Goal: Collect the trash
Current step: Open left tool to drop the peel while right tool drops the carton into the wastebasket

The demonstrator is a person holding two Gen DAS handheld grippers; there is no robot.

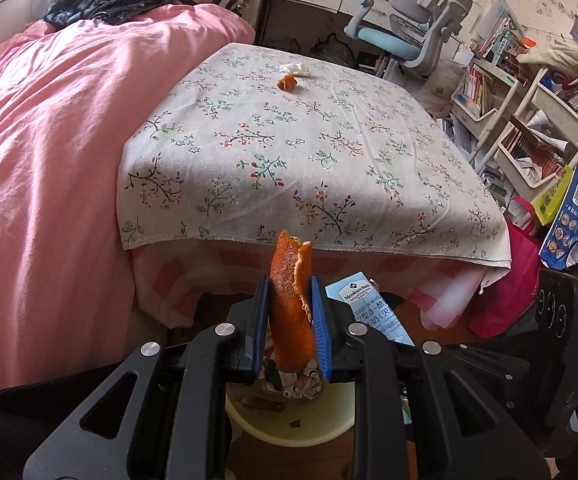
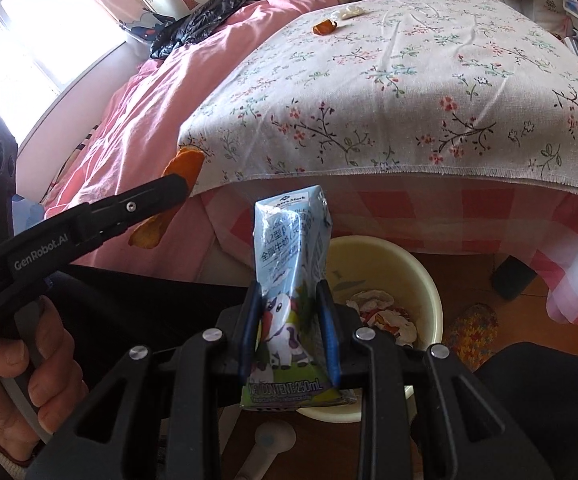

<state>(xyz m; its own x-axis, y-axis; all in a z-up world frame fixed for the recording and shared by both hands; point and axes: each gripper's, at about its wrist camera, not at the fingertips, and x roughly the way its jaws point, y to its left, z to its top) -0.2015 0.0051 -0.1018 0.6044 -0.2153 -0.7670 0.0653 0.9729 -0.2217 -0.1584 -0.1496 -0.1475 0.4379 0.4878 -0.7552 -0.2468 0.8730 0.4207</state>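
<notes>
My left gripper (image 1: 290,292) is shut on a long strip of orange peel (image 1: 291,308), held above the cream bin (image 1: 289,428) on the floor. It also shows in the right wrist view (image 2: 169,188) with the peel (image 2: 185,162). My right gripper (image 2: 289,300) is shut on a blue milk carton (image 2: 289,272), held upright beside the bin (image 2: 425,276); the carton also shows in the left wrist view (image 1: 373,312). A smaller orange peel (image 1: 287,82) and a crumpled white tissue (image 1: 295,68) lie at the far side of the floral-clothed table (image 1: 309,152).
A pink bed (image 1: 41,160) lies left of the table. The bin holds crumpled paper (image 2: 381,312). An office chair (image 1: 413,20), bookshelves (image 1: 529,120) and bags (image 1: 569,216) stand at the right. A knitted slipper (image 2: 469,332) lies on the floor by the bin.
</notes>
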